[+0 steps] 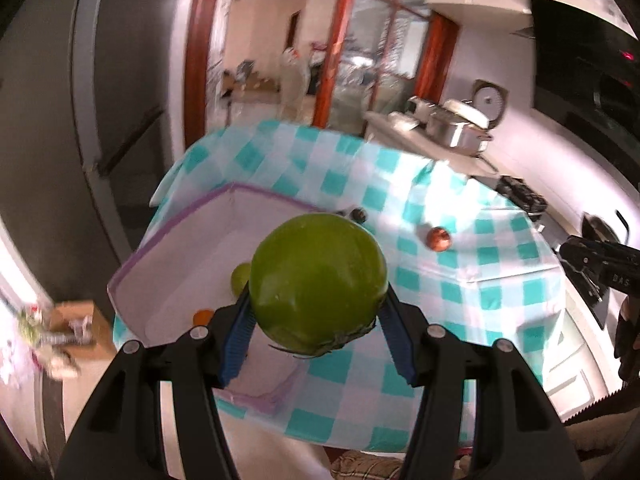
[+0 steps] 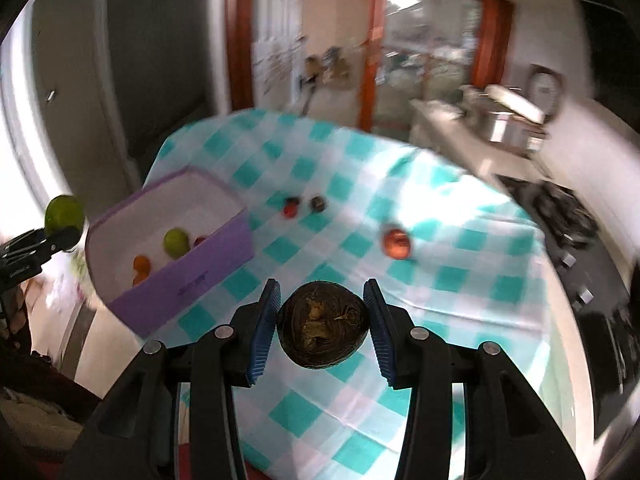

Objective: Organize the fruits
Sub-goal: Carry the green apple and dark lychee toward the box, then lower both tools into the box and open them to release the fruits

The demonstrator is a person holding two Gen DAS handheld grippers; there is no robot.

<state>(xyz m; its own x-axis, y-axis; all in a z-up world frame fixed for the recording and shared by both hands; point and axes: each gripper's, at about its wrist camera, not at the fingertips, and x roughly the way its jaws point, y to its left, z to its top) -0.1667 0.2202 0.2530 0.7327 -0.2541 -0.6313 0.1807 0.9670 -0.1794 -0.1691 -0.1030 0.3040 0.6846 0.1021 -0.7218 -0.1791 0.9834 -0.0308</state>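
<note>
**Both grippers loaded, fruit held above the table**

Left to right, per the right wrist view unless noted.

- Far left: left gripper pinching a big green fruit, held up in the air at the left of the purple bin. Left wrist view confirms: blue pads pressed on both sides of the green fruit, jaws partly spread around it. From that camera the fruit hangs in front of the bin, white interior visible behind it.
- Purple bin: sits on the left part of the teal-and-white checked tablecloth. Inside: an orange fruit, a smaller green fruit, and something dark red partly hidden by the near wall, can't identify.
- Centre, on the cloth just right of the bin's far corner: small red fruit and small dark fruit, near each other, not clearly touching. Frame is blurred.
- Bottom centre: right gripper closed on a dark brownish round fruit, pads against both sides, narrow opening. Held above the cloth, not resting on it.
- Right of centre: reddish-orange fruit alone on the cloth, well apart from the bin.
- Far right: counter with a steel pot; dark stove nearer.
</note>
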